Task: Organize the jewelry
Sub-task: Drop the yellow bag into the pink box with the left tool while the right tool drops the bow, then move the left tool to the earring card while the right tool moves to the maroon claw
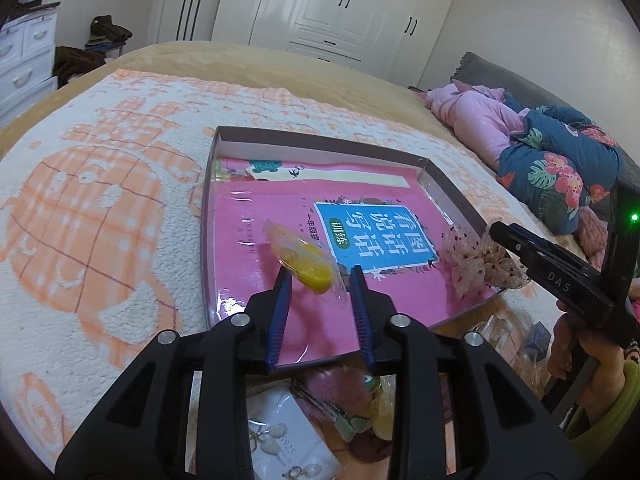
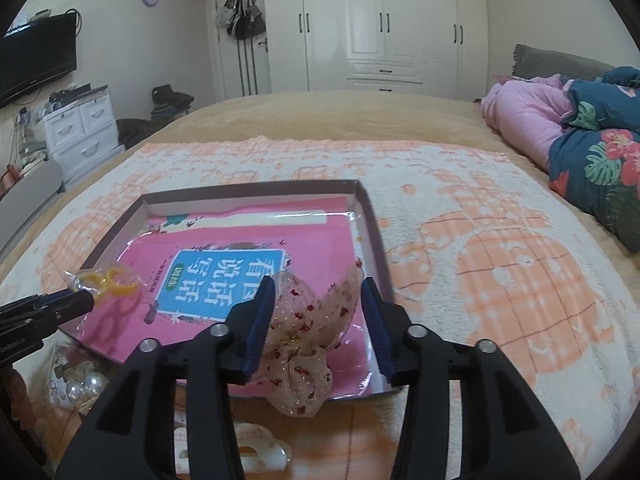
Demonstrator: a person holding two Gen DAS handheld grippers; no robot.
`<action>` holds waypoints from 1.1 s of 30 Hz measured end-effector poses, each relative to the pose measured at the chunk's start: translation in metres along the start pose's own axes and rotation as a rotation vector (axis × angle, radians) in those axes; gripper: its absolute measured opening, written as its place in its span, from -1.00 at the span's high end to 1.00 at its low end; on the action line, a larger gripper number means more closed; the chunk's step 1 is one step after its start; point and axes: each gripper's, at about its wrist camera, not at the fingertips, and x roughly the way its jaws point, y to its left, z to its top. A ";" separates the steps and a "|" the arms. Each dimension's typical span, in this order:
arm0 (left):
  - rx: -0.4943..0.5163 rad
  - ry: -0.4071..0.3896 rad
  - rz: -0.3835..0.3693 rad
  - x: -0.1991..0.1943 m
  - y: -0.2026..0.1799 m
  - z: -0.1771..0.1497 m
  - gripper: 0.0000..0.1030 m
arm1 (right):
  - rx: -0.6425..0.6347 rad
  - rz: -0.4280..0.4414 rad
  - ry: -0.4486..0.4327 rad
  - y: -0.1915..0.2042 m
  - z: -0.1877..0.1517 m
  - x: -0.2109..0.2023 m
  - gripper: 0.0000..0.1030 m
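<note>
Left tool: you stood part-open around bagged yellow rings, slippery; grip film at 12 | right tool: wider, bow loose between, soft; pinch knot at 6.

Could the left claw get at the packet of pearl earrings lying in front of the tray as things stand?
Probably yes. The earring card lies uncovered on the towel just under the left claw, whose jaws stand open off the yellow item; it would need to pull back off the tray first.
</note>
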 end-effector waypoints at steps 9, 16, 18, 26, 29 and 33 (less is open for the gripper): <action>-0.004 -0.031 0.015 -0.014 0.000 0.000 0.25 | 0.030 -0.011 -0.101 -0.008 0.000 -0.034 -0.44; 0.003 -0.086 0.026 -0.034 -0.004 0.002 -0.11 | 0.021 0.002 -0.157 -0.004 0.001 -0.056 -0.57; 0.006 -0.105 0.032 -0.041 -0.005 0.003 -0.22 | 0.019 0.003 -0.168 -0.003 0.000 -0.062 -0.57; 0.033 -0.169 0.046 -0.066 -0.012 0.004 -0.49 | 0.011 0.010 -0.201 0.001 -0.004 -0.083 -0.57; 0.036 -0.178 0.046 -0.072 -0.013 0.002 -0.55 | 0.012 0.019 -0.204 0.002 -0.008 -0.090 -0.57; 0.041 -0.188 0.048 -0.080 -0.014 -0.001 -0.56 | 0.006 0.033 -0.203 0.004 -0.014 -0.099 -0.57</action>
